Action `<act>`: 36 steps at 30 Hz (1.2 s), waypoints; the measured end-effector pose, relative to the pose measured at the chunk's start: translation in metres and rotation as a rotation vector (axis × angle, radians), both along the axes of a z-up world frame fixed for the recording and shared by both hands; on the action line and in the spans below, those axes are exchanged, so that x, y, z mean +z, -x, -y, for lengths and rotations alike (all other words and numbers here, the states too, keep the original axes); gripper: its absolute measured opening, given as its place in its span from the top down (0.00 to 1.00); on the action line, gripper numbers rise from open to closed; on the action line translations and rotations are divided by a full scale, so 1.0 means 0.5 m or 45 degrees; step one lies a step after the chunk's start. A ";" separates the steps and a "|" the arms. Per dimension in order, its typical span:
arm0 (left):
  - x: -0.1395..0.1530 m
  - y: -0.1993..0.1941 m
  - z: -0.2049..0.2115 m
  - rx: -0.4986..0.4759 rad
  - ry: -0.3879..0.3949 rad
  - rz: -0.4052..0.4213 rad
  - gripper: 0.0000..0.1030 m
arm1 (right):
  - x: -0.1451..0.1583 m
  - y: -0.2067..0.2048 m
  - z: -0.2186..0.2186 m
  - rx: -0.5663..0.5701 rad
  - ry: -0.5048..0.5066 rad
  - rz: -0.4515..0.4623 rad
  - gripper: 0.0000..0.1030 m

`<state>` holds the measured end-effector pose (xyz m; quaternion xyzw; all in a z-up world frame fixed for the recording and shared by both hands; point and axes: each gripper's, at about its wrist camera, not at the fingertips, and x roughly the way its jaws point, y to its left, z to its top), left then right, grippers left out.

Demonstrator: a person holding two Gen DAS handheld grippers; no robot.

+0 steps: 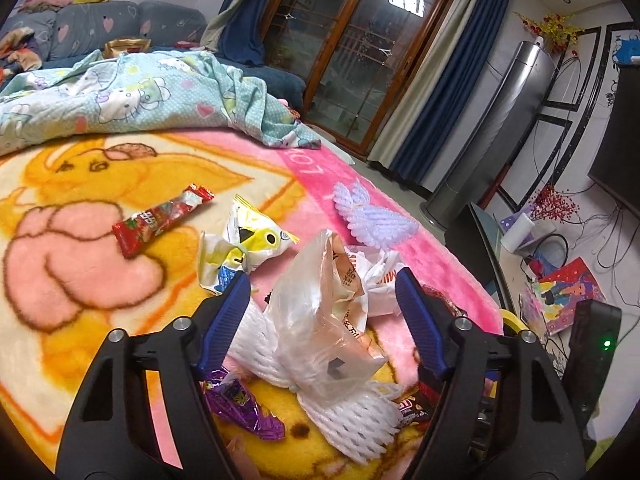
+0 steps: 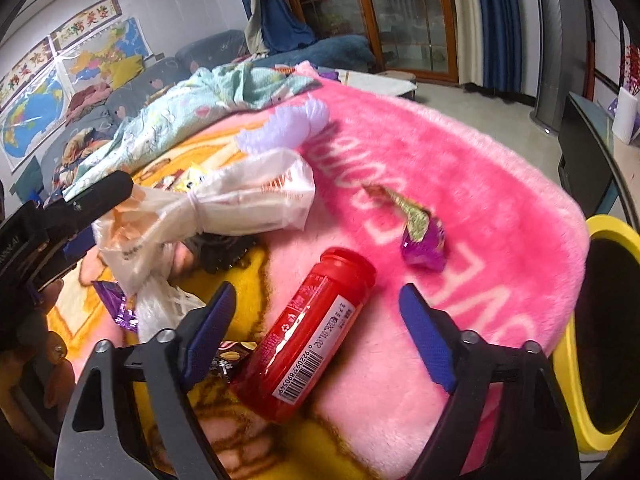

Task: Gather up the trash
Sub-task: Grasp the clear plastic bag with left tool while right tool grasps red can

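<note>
Trash lies scattered on a pink and yellow cartoon blanket (image 1: 80,264). My left gripper (image 1: 322,284) is open, its jaws on either side of a crumpled clear plastic bag (image 1: 320,312) that lies on white foam netting (image 1: 352,420). A red snack wrapper (image 1: 160,220), a yellow and white wrapper (image 1: 244,244) and a purple wrapper (image 1: 244,408) lie around it. My right gripper (image 2: 316,302) is open over a red plastic bottle (image 2: 308,336) lying on its side. A purple candy wrapper (image 2: 420,232) lies beyond it. The plastic bag (image 2: 224,204) shows at left, with the left gripper's finger beside it.
A yellow-rimmed bin (image 2: 608,320) stands at the blanket's right edge. A Hello Kitty quilt (image 1: 132,96) is heaped at the back. A lilac foam net (image 1: 372,216) lies on the pink band. A tower fan (image 1: 492,128), a dark box (image 1: 588,356) and cluttered floor are on the right.
</note>
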<state>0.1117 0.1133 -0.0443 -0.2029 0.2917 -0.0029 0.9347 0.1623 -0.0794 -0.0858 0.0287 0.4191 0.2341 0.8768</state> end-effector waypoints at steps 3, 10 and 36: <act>-0.005 -0.003 0.000 -0.004 0.009 -0.010 0.43 | -0.018 -0.001 0.001 -0.001 0.008 -0.033 0.39; -0.013 -0.004 0.004 -0.011 0.015 -0.039 0.57 | -0.021 0.014 0.009 0.027 0.039 0.013 0.55; 0.082 0.064 -0.001 -0.010 -0.039 0.068 0.82 | 0.042 0.054 0.040 0.136 -0.019 0.084 0.70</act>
